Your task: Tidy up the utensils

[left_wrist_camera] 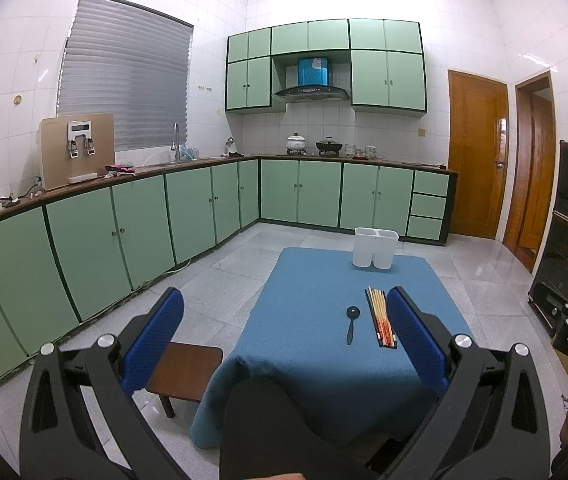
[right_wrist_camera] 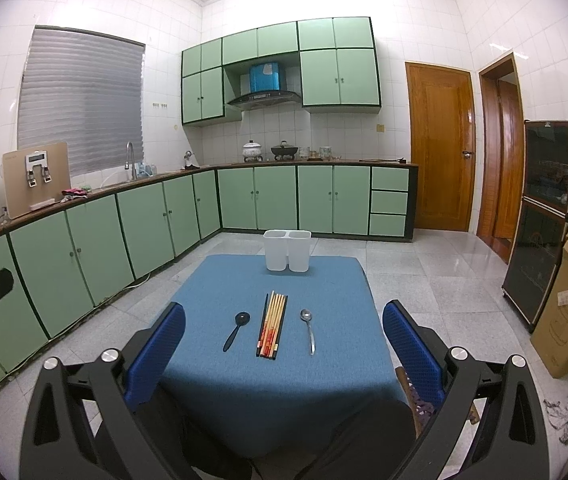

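Green cabinets ran along two walls of the tiled kitchen, and in the middle of the floor stood a low desk [right_wrist_camera: 220, 280] draped in a blue cloth. On it, toward the near side, lay a black spoon [right_wrist_camera: 237, 330] on the left, a tight row of chopsticks [right_wrist_camera: 272, 325] in the middle and a steel spoon [right_wrist_camera: 307, 330] on the right, each apart from its neighbour. Well beyond them, at the far edge, stood a white two-compartment holder [right_wrist_camera: 287, 250], both compartments seemingly empty. Nothing had yet been sorted. The left hand-held gripper [left_wrist_camera: 284, 336] and the right hand-held gripper [right_wrist_camera: 284, 344] both hovered short of the utensils, jaws spread wide and holding nothing. From where I stood, the chopsticks looked the likeliest trouble: lying flush against one another, a pinch on them could catch only some and scatter the rest, or roll them. The flat spoon handles on soft cloth might snag fabric in the grip, and the light holder at the far edge could tip or slide off if nudged by an incoming utensil.
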A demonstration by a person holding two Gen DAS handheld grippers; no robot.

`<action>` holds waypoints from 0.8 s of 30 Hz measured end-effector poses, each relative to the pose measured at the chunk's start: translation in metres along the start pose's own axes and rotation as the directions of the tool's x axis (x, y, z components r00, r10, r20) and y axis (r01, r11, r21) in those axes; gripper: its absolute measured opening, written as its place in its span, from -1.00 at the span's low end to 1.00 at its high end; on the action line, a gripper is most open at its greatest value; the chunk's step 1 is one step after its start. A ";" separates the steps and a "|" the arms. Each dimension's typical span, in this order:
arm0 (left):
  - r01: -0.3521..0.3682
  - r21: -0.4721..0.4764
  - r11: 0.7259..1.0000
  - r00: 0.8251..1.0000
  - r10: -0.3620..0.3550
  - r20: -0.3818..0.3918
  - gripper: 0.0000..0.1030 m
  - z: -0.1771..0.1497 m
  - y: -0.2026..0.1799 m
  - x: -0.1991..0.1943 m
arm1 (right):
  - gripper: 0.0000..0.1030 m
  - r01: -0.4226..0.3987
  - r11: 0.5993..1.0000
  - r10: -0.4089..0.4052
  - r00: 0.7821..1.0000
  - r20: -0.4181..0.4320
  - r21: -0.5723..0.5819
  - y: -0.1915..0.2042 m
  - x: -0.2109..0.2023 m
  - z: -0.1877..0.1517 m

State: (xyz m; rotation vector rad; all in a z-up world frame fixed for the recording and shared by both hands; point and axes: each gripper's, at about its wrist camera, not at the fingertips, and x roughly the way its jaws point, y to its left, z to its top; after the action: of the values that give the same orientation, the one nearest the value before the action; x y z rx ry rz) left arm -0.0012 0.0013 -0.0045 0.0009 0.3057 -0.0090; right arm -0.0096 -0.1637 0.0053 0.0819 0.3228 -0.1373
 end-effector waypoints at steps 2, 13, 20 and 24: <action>-0.001 -0.003 1.000 1.000 0.001 0.002 0.90 0.000 0.001 0.000 | 0.88 0.001 1.000 -0.001 1.000 -0.001 -0.002 0.000 0.000 0.000; 0.002 0.000 1.000 1.000 -0.002 -0.004 0.90 0.001 0.000 -0.001 | 0.88 0.002 1.000 -0.002 1.000 -0.002 -0.003 0.006 0.004 -0.003; 0.003 -0.001 1.000 1.000 -0.003 -0.010 0.90 0.002 0.000 0.000 | 0.88 0.004 1.000 -0.004 1.000 -0.005 -0.002 0.007 0.006 -0.004; 0.019 0.001 1.000 0.999 -0.019 -0.030 0.90 0.000 -0.002 0.010 | 0.88 0.012 1.000 -0.012 1.000 -0.019 -0.005 0.007 0.015 -0.008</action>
State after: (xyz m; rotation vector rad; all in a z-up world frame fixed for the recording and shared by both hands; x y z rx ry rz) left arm 0.0080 -0.0008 -0.0077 -0.0006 0.3352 -0.0281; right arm 0.0030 -0.1581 -0.0065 0.0769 0.3425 -0.1474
